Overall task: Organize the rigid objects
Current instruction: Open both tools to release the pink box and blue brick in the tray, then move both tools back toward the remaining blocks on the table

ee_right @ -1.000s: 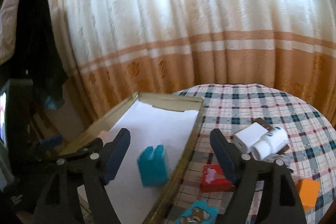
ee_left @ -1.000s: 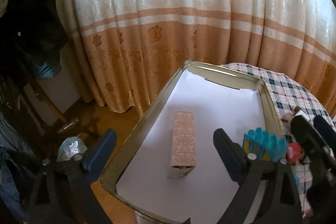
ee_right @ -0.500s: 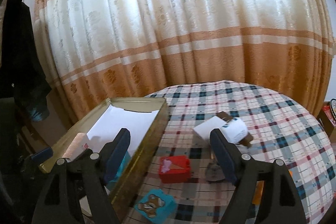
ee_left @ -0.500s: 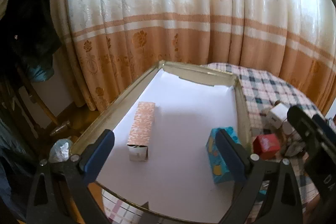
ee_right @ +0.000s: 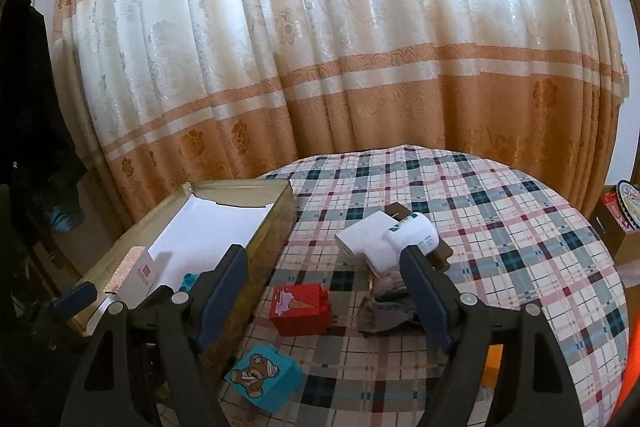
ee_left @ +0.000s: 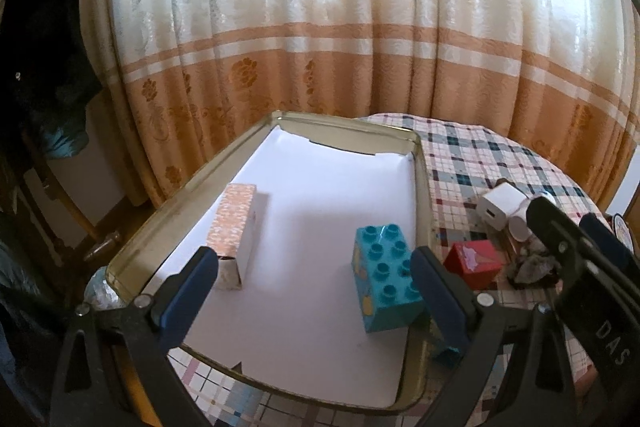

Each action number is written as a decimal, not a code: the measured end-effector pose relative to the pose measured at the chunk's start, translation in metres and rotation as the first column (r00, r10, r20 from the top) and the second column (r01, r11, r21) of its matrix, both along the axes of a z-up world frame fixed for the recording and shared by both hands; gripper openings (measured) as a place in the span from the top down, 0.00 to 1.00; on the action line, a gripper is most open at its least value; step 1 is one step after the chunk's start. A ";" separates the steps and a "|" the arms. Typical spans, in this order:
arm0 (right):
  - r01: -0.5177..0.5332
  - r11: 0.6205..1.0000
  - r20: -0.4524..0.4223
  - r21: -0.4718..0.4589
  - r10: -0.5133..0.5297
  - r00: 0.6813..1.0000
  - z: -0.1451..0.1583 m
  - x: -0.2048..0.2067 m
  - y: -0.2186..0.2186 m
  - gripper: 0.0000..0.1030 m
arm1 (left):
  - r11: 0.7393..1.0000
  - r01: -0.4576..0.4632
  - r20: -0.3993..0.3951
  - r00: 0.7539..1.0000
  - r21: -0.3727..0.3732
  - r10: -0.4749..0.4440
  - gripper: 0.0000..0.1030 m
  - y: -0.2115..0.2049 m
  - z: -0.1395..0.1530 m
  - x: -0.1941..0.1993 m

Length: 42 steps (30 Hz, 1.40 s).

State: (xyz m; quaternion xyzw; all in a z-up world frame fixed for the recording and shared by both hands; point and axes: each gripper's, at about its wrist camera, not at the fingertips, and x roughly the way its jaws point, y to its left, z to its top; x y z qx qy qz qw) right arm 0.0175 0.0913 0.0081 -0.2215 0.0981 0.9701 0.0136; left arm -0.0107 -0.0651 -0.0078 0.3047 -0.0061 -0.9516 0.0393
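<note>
At the far left of the metal tin (ee_left: 420, 183), lined with white paper, a pink patterned box (ee_left: 234, 227) lies lengthwise near the left wall; the teal brick (ee_left: 386, 277) stands studs up near the right wall, well apart from the box. The left gripper (ee_left: 314, 293) hangs over the tin's near end, fingers (ee_left: 188, 293) spread wide and holding nothing. Right of the tin, on the checked table (ee_right: 500, 227), sit a red brick (ee_right: 302, 309), a teal bear brick (ee_right: 262, 375) nearer the camera, then a white charger (ee_right: 366, 241) touching a white cylinder (ee_right: 412, 237). The right gripper (ee_right: 324, 297) hovers above the red brick, fingers wide apart and empty
</note>
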 end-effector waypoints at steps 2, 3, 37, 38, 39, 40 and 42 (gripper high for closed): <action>0.004 1.000 0.002 0.019 -0.004 1.000 0.000 0.004 0.002 0.22 | 1.000 0.007 0.000 1.000 -0.012 -0.007 0.04 0.003 0.000 0.001; 0.007 1.000 0.005 0.029 -0.007 1.000 0.000 0.006 0.005 0.22 | 1.000 0.009 0.000 1.000 -0.013 -0.009 0.04 0.003 -0.001 0.002; 0.150 0.988 0.105 0.021 -0.152 0.983 -0.013 0.047 0.084 0.22 | 0.924 0.356 -0.074 0.927 -0.139 -0.368 0.04 0.065 0.008 0.056; 0.162 0.987 0.107 0.018 -0.163 0.981 -0.014 0.048 0.088 0.22 | 0.915 0.362 -0.075 0.922 -0.178 -0.379 0.04 0.075 0.008 0.059; 0.178 0.984 0.109 0.012 -0.178 0.978 -0.016 0.050 0.093 0.22 | 0.906 0.371 -0.069 0.918 -0.205 -0.391 0.04 0.083 0.008 0.061; 0.188 0.982 0.111 0.008 -0.187 0.976 -0.017 0.051 0.097 0.22 | 0.896 0.386 -0.056 0.912 -0.221 -0.406 0.04 0.091 0.007 0.062; 0.212 0.977 0.121 -0.016 -0.209 0.970 -0.020 0.054 0.108 0.22 | 0.882 0.403 -0.025 0.906 -0.245 -0.422 0.04 0.105 0.003 0.059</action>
